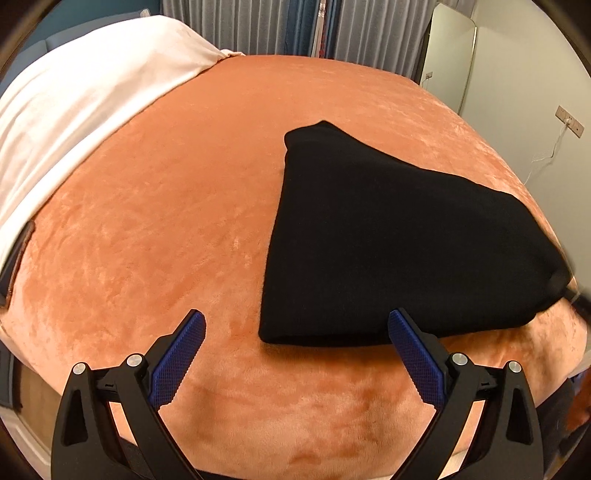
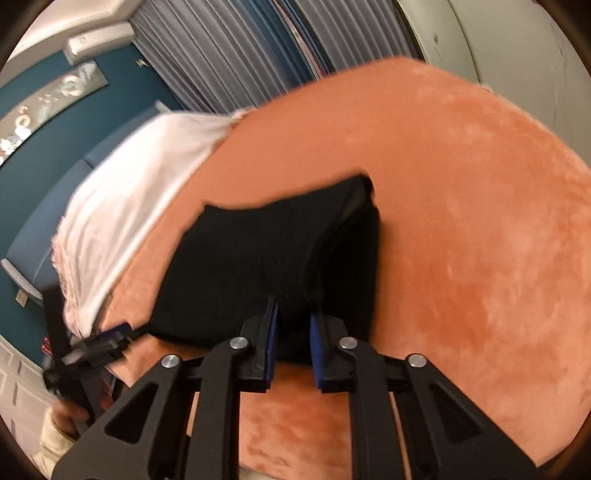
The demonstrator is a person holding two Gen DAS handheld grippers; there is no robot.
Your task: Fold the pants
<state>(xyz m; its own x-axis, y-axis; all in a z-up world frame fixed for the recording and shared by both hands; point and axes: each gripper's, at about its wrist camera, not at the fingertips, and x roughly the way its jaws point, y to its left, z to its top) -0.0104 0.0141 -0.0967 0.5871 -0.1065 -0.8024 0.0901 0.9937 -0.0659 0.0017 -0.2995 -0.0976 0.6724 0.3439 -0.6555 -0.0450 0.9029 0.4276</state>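
Observation:
The black pants [image 1: 388, 236] lie folded into a thick bundle on the orange bedspread [image 1: 166, 229]. My left gripper [image 1: 295, 325] is open and empty, just in front of the bundle's near edge, its right finger beside the fold. In the right wrist view my right gripper [image 2: 293, 314] is shut on a raised fold of the black pants [image 2: 258, 258] and lifts that edge off the bedspread [image 2: 461, 221]. The left gripper also shows in the right wrist view [image 2: 110, 338], at the bundle's left corner.
A white sheet [image 1: 74, 122] covers the pillow end of the bed at the left. Grey curtains [image 1: 258, 26] hang behind the bed. A mirror [image 1: 450, 51] and a wall with a socket stand at the right. The bed's front edge is right below my grippers.

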